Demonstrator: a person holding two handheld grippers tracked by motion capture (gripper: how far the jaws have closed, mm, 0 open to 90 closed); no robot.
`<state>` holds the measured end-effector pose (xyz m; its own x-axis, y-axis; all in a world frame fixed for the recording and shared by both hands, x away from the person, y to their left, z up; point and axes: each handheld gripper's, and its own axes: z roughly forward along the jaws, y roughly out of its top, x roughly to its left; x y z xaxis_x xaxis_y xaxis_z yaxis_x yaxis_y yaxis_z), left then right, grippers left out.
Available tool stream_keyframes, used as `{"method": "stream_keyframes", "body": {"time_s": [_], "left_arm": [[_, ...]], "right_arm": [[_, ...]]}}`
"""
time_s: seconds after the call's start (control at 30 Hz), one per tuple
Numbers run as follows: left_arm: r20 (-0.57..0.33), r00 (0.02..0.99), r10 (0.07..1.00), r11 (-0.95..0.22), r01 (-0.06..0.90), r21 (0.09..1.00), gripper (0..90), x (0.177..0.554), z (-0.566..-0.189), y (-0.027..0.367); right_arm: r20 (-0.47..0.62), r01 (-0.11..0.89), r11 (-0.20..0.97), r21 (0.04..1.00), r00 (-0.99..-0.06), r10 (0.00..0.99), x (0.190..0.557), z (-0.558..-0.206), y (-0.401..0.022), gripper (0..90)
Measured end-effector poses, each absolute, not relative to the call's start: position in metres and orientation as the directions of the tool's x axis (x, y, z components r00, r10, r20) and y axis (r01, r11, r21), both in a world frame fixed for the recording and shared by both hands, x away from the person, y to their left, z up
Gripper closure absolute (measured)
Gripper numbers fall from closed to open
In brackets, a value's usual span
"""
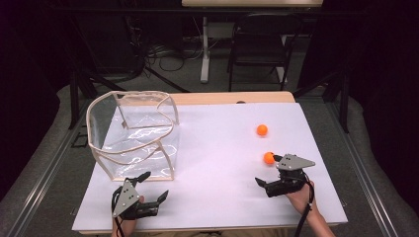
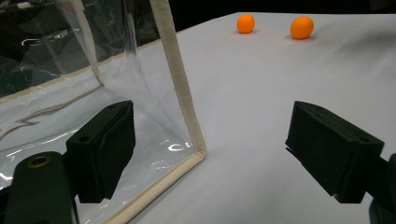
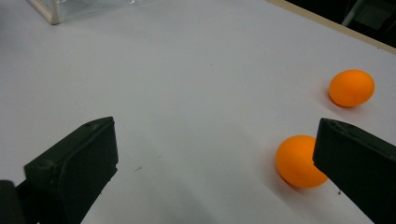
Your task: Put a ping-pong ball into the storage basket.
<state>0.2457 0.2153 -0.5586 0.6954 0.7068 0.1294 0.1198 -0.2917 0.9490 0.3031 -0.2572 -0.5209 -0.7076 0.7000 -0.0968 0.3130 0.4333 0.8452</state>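
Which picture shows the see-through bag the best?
The high view: the whole clear bag shows there, standing open on the table's left. The left gripper view has just its near corner up close. The right gripper view catches a bit of one bottom corner.

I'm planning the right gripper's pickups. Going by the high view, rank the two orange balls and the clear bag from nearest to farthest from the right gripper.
1. Near orange ball: right at the upper jaw tip of the right gripper.
2. Far orange ball: farther back on the table, just beyond the first.
3. Clear bag: across the table on the left side, by the left gripper.
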Motion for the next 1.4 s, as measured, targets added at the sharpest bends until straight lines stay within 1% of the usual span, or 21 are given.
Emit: {"method": "stream_keyframes", "body": {"time_s": [0.23, 0.37, 0.87, 1.4], "left_arm": [[0.131, 0.697, 0.704, -0.294, 0.118, 0.948, 15.7, 0.246, -0.558, 0.214], [0.129, 0.698, 0.704, -0.292, 0.119, 0.949, 15.8, 0.246, -0.559, 0.214], [0.132, 0.699, 0.702, -0.294, 0.117, 0.949, 15.8, 0.246, -0.558, 0.214], [0.126, 0.702, 0.701, -0.290, 0.119, 0.950, 15.8, 0.247, -0.558, 0.214]], "right_arm": [[-0.077, 0.349, 0.422, 0.837, -0.689, 0.721, 0.315, -0.518, -0.263, 0.0], [-0.029, 0.384, 0.394, 0.835, -0.685, 0.728, 0.324, -0.515, -0.265, 0.0], [-0.023, 0.438, 0.413, 0.798, -0.663, 0.748, 0.350, -0.512, -0.266, 0.1], [0.003, 0.487, 0.403, 0.775, -0.641, 0.768, 0.370, -0.523, -0.271, 0.0]]}}
